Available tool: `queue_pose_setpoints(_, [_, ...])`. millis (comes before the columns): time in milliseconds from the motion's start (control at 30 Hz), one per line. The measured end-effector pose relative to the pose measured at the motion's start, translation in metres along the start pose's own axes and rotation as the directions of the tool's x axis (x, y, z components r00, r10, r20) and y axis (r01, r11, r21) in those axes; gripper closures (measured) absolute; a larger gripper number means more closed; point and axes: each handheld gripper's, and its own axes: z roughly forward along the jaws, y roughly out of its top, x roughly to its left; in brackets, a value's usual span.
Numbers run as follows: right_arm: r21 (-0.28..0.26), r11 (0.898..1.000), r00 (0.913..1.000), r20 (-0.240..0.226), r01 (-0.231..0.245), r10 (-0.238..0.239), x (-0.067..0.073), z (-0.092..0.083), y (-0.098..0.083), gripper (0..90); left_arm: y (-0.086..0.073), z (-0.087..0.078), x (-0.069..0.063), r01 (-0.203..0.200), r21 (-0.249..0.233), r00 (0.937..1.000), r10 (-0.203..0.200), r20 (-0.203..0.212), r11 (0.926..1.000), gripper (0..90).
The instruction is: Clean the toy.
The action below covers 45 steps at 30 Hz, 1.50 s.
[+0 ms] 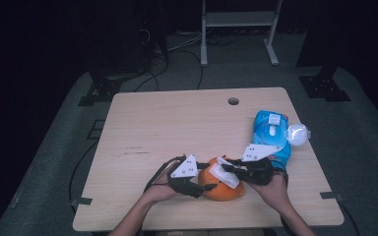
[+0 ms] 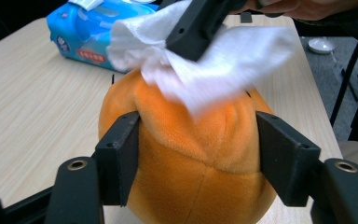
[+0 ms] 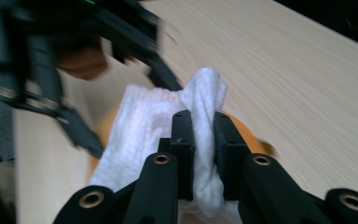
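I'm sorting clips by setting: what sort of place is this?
Probably a lab or recording studio: a lone wooden table on grey carpet, dark surroundings, floor cables and metal stand feet around it.

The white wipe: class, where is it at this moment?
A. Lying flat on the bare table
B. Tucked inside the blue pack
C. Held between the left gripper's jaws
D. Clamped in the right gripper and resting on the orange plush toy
D: the right gripper is shut on the white wipe, which lies on the orange plush toy, itself gripped at its sides by the left gripper.
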Motion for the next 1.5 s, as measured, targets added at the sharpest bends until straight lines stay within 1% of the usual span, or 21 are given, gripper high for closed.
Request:
queue_pose_setpoints(67, [0.014, 1.0, 0.9996, -0.001, -0.028, 0.028, -0.006, 0.0, -0.005, 79.8, -0.001, 0.0, 0.004, 0.04, 0.0, 0.9992, -0.04, -0.004, 0.9992, 25.9])
queue_pose_setpoints(133, [0.022, 0.998, 0.9979, -0.009, -0.065, 0.065, -0.01, 0.0, -0.01, 79.8, 0.0, 0.001, 0.013, 0.214, -0.021, 0.9768, -0.214, 0.004, 0.9766, 16.3])
queue_pose_setpoints(167, [0.023, 0.998, 0.9984, -0.006, -0.056, 0.057, -0.007, 0.0, -0.01, 79.9, 0.0, 0.002, 0.015, 0.273, -0.01, 0.962, -0.273, 0.009, 0.9619, 14.5])
queue_pose_setpoints(200, [0.019, 0.999, 0.9987, -0.007, -0.051, 0.051, -0.005, 0.0, -0.009, 79.9, 0.001, 0.004, 0.015, 0.296, 0.0, 0.9551, -0.296, 0.012, 0.9551, 14.6])
queue_pose_setpoints(267, [0.016, 0.999, 0.9992, -0.006, -0.04, 0.04, -0.002, 0.0, -0.007, 80.0, 0.001, 0.004, 0.014, 0.287, 0.002, 0.9579, -0.287, 0.014, 0.958, 21.2])
queue_pose_setpoints(333, [0.002, 1.0, 0.9997, -0.023, -0.011, 0.011, 0.008, 0.0, -0.001, 80.0, 0.004, 0.004, 0.007, 0.198, 0.011, 0.9801, -0.198, 0.001, 0.9801, 27.7])
queue_pose_setpoints(433, [-0.016, 0.999, 0.9956, -0.082, 0.043, -0.044, 0.022, 0.002, 0.008, 80.0, 0.007, 0.004, -0.003, 0.06, 0.013, 0.9982, -0.06, 0.001, 0.9981, 33.2])
queue_pose_setpoints(467, [-0.016, 0.999, 0.9956, -0.082, 0.043, -0.044, 0.022, 0.002, 0.008, 80.0, 0.007, 0.004, -0.003, 0.06, 0.013, 0.9982, -0.06, 0.001, 0.9981, 34.3])
queue_pose_setpoints(500, [-0.006, 0.998, 0.9941, -0.084, 0.068, -0.068, 0.026, 0.003, 0.013, 80.0, 0.008, 0.004, -0.007, -0.001, 0.019, 1.0, 0.001, 0.0, 0.9998, 35.3])
queue_pose_setpoints(567, [-0.006, 0.999, 0.9962, -0.068, 0.053, -0.053, 0.018, 0.003, 0.013, 80.0, 0.006, 0.003, -0.005, -0.01, 0.016, 0.9999, 0.01, 0.011, 0.9998, 36.6])
queue_pose_setpoints(700, [0.018, 1.0, 0.9997, -0.023, -0.009, 0.009, -0.001, 0.001, 0.004, 80.0, 0.003, 0.003, -0.003, -0.007, 0.019, 0.9999, 0.007, 0.01, 0.9998, 36.8])
queue_pose_setpoints(767, [0.056, 0.995, 0.996, -0.032, -0.082, 0.084, -0.017, 0.0, -0.009, 80.0, 0.002, 0.004, -0.001, 0.01, 0.018, 0.9999, -0.01, 0.008, 0.9998, 36.1])
queue_pose_setpoints(867, [0.062, 0.994, 0.9959, -0.021, -0.086, 0.088, -0.017, -0.002, -0.012, 80.1, 0.002, 0.003, 0.002, 0.028, 0.024, 0.9996, -0.028, 0.001, 0.9993, 33.4])
queue_pose_setpoints(933, [0.06, 0.995, 0.9963, -0.008, -0.085, 0.085, -0.014, -0.002, -0.012, 80.1, 0.001, 0.003, 0.005, 0.06, 0.03, 0.9981, -0.059, -0.016, 0.9978, 27.5])
queue_pose_setpoints(1000, [0.055, 0.995, 0.9965, 0.011, -0.083, 0.083, -0.01, 0.001, -0.012, 80.0, 0.005, -0.001, 0.011, 0.184, 0.05, 0.9826, -0.182, -0.036, 0.9817, 23.5])
queue_pose_setpoints(1033, [0.055, 0.996, 0.9967, 0.036, -0.075, 0.073, -0.005, 0.004, -0.011, 79.9, 0.012, -0.005, 0.009, 0.204, 0.019, 0.9784, -0.203, -0.041, 0.9788, 20.4])
queue_pose_setpoints(1133, [0.046, 0.995, 0.9965, 0.006, -0.084, 0.084, -0.003, 0.006, -0.009, 79.8, 0.019, -0.005, 0.005, 0.199, -0.002, 0.9793, -0.199, -0.036, 0.98, 27.4])
queue_pose_setpoints(1200, [0.043, 0.997, 0.9983, 0.002, -0.059, 0.059, 0.003, 0.01, -0.004, 79.8, 0.018, -0.001, 0.003, 0.154, 0.052, 0.9869, -0.151, -0.057, 0.9867, 29.4])
queue_pose_setpoints(1333, [0.065, 0.998, 0.9996, 0.008, -0.026, 0.026, 0.004, 0.01, -0.002, 79.7, 0.006, -0.003, 0.009, 0.195, 0.028, 0.9806, -0.195, -0.023, 0.9804, 31.0])
queue_pose_setpoints(1367, [0.07, 0.997, 0.9991, 0.024, -0.037, 0.036, -0.001, 0.007, -0.005, 79.7, 0.004, -0.005, 0.012, 0.215, 0.025, 0.9764, -0.215, -0.021, 0.9762, 30.5])
queue_pose_setpoints(1500, [0.072, 0.99, 0.9921, 0.043, -0.121, 0.118, -0.02, -0.001, -0.019, 79.7, 0.0, -0.005, 0.014, 0.209, 0.037, 0.978, -0.209, -0.007, 0.9773, 26.2])
